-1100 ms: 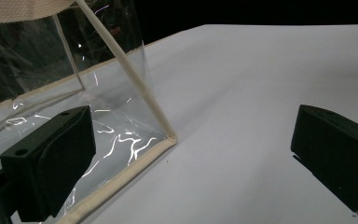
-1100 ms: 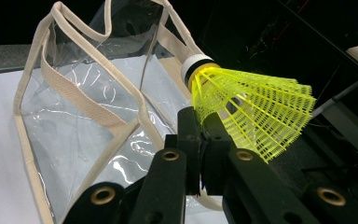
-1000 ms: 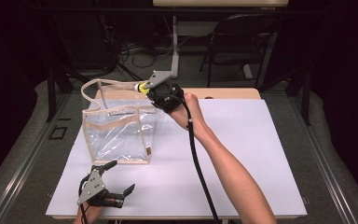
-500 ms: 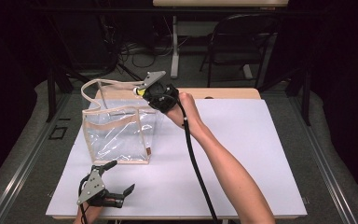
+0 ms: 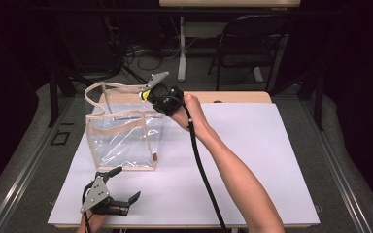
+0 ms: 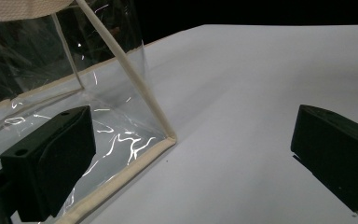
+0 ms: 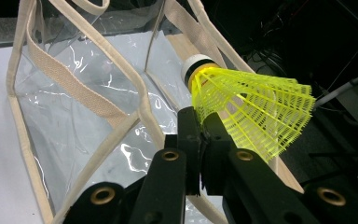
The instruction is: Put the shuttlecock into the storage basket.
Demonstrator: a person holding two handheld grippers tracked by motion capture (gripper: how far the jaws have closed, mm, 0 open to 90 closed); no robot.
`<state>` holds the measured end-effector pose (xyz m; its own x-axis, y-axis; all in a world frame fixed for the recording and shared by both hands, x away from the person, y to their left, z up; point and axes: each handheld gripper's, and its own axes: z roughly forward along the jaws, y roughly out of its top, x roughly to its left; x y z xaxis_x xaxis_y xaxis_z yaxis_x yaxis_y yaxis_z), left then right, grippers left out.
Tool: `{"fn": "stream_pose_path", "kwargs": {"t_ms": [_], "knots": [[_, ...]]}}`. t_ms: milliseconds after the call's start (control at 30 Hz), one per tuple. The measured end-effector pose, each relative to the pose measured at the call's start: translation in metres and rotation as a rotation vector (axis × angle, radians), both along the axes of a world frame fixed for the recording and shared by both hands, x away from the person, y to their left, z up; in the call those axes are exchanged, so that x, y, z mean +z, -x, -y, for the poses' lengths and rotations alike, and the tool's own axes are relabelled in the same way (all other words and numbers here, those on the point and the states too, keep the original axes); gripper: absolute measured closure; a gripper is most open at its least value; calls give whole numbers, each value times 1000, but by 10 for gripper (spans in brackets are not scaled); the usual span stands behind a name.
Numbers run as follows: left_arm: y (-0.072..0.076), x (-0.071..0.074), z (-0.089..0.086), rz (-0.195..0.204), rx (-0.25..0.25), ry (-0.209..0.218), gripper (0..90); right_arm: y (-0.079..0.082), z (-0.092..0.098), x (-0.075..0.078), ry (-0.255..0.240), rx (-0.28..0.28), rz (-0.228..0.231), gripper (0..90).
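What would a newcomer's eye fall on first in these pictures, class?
First, the bright yellow shuttlecock, pinched by its skirt in the right gripper above the open top of the clear bag. The bag stands upright on the white table. The left gripper rests open near the table's front edge.

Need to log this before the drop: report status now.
Right tool shut on yellow mesh shuttlecock, at rim of clear plastic bag with beige trim. Left tool open, empty, near bag's corner. Beige handle arches over the opening.
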<state>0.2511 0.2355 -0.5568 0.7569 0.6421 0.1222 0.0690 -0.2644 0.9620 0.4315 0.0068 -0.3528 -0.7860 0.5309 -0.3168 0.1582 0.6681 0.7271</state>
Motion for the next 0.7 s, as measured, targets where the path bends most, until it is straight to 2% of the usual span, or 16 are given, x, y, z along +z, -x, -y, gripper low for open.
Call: {"fn": "stream_pose_path", "kwargs": {"t_ms": [700], "knots": [[0, 0, 0, 1, 1, 0, 0, -12, -7, -7, 25, -3, -50, 885]]}}
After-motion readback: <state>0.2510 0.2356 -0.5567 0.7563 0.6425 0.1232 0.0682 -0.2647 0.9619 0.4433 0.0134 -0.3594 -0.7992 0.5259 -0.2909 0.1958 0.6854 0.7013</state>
